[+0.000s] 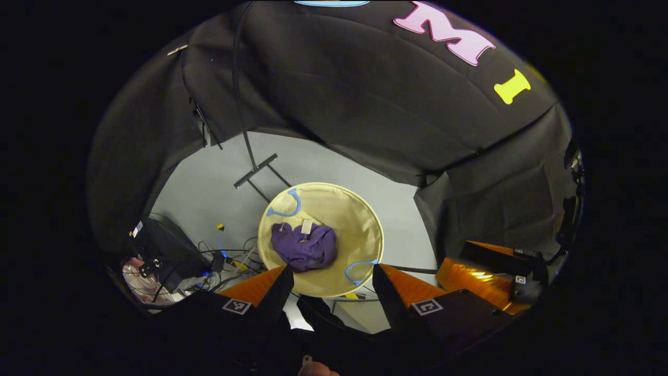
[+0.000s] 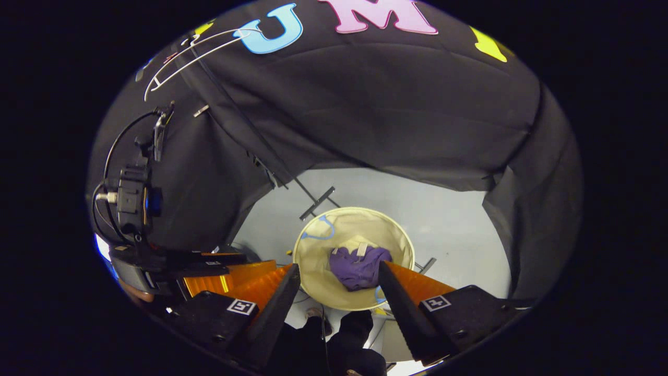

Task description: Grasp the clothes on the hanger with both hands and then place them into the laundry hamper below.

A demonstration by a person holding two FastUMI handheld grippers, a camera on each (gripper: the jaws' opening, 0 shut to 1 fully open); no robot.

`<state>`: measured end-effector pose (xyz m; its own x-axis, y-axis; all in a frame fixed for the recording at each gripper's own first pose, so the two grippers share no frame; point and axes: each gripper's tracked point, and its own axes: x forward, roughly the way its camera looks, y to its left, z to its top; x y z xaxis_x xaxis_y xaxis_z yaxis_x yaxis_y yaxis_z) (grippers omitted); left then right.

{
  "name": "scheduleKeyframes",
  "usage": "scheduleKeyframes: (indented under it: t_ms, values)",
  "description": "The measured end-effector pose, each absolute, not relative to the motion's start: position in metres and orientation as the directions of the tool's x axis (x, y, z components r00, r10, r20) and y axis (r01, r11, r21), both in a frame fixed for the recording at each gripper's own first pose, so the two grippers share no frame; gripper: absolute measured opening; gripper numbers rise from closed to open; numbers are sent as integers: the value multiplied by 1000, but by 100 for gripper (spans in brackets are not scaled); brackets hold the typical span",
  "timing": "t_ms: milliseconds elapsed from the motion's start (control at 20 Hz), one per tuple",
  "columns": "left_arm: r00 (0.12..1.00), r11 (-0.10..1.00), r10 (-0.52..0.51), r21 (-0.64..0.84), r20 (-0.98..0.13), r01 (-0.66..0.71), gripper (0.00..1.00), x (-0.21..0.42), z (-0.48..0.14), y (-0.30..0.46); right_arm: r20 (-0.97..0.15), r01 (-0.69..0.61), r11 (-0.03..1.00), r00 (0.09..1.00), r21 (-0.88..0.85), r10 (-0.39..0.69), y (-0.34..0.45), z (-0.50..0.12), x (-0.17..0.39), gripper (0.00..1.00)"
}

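Observation:
A crumpled purple garment (image 1: 304,247) lies inside the round cream laundry hamper (image 1: 360,219) on the pale floor, a white tag showing on top. My left gripper (image 1: 332,278) hangs well above the hamper, open, nothing between its fingers. In the right gripper view the same purple garment (image 2: 359,267) rests in the hamper (image 2: 318,261), and my right gripper (image 2: 339,287) is open high over it, holding nothing. A bare white wire hanger (image 2: 193,55) hangs at the upper left against the black cloth. The other gripper (image 2: 209,277) shows at the left of that view, and the other one at the right (image 1: 496,277) of the left gripper view.
The hamper has blue handles (image 1: 286,206). A clothes rack's metal base bars (image 1: 255,171) lie on the floor behind it. Black equipment with tangled cables (image 1: 172,256) sits on the floor at the left. Black cloth walls enclose the booth. A person's feet (image 2: 339,329) stand below the hamper.

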<state>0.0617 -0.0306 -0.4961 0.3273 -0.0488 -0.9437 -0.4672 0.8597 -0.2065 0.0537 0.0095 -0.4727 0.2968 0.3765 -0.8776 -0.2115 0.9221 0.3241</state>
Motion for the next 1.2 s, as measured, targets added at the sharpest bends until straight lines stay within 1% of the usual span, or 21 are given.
scheduleKeyframes:
  t_ms: [100, 250, 450, 600, 750, 900, 1050, 1100, 1150, 1200]
  values:
    - [390, 866, -51, -235, -919, -441, 95, 66, -475, -27, -849, -208, 920, 357, 333, 389, 16, -451, 58, 99]
    - [496, 893, -65, -273, -866, -359, 95, 69, -432, -22, -807, -201, 925, 452, 323, 380, 23, -414, 63, 99]
    - [662, 934, -54, -272, -748, -231, 95, 74, -355, -1, -711, -196, 935, 608, 297, 353, 39, -351, 74, 99]
    - [775, 963, -24, -222, -632, -151, 95, 79, -292, 15, -602, -197, 935, 722, 294, 341, 51, -296, 83, 98]
    - [870, 980, -9, -175, -494, -89, 95, 75, -234, 23, -462, -208, 934, 825, 289, 326, 60, -236, 86, 98]
    - [937, 991, 1, -123, -350, -47, 95, 71, -182, 27, -287, -255, 931, 900, 263, 327, 69, -170, 84, 98]
    - [979, 998, -8, -55, -206, -4, 95, 62, -132, 28, -113, -278, 938, 946, 209, 305, 70, -111, 78, 98]
    - [986, 999, -22, -44, -166, 15, 95, 56, -118, 25, -73, -272, 944, 955, 185, 289, 69, -97, 75, 100]
    - [992, 999, -30, -35, -126, 26, 92, 52, -104, 26, -44, -265, 950, 960, 163, 275, 68, -87, 74, 97]
    - [996, 999, -30, -23, -84, 28, 92, 51, -88, 27, -16, -258, 956, 965, 140, 263, 67, -78, 72, 98]
